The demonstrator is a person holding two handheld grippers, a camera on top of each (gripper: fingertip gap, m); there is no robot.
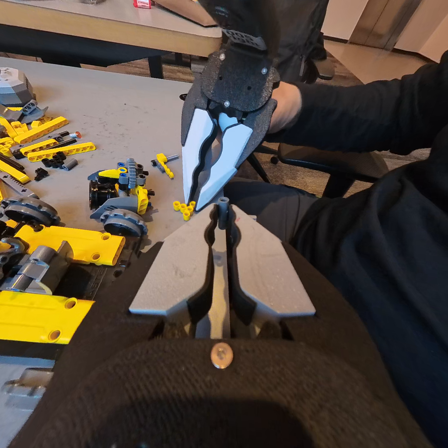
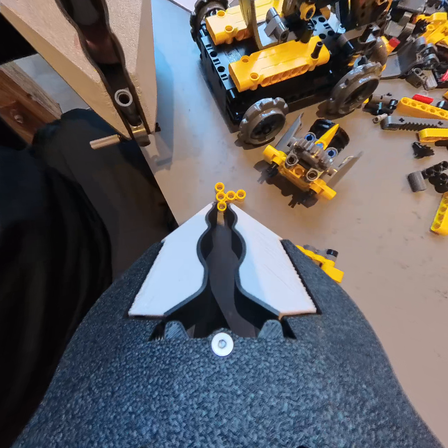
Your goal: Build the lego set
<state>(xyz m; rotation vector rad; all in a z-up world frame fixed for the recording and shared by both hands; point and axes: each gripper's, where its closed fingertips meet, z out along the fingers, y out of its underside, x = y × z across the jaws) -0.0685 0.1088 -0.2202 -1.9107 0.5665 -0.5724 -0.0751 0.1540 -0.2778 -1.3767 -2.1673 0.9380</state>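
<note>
My left hand-held gripper (image 1: 223,212) is clamped on a grey connector (image 1: 223,210) at the worktop (image 1: 126,116) edge, and my right hand-held gripper (image 2: 221,206) comes down narrow on a yellow T-piece (image 2: 226,196) lying there, one lobe between its tips, though I cannot tell whether it truly grips. Close beside sit a small gear assembly (image 2: 306,161) and a large yellow-and-black vehicle (image 2: 274,63) with grey wheels, crowding that side. Loose yellow beams (image 1: 60,149), black pins (image 1: 54,161) and a toothed rack (image 2: 412,124) litter the worktop beyond.
</note>
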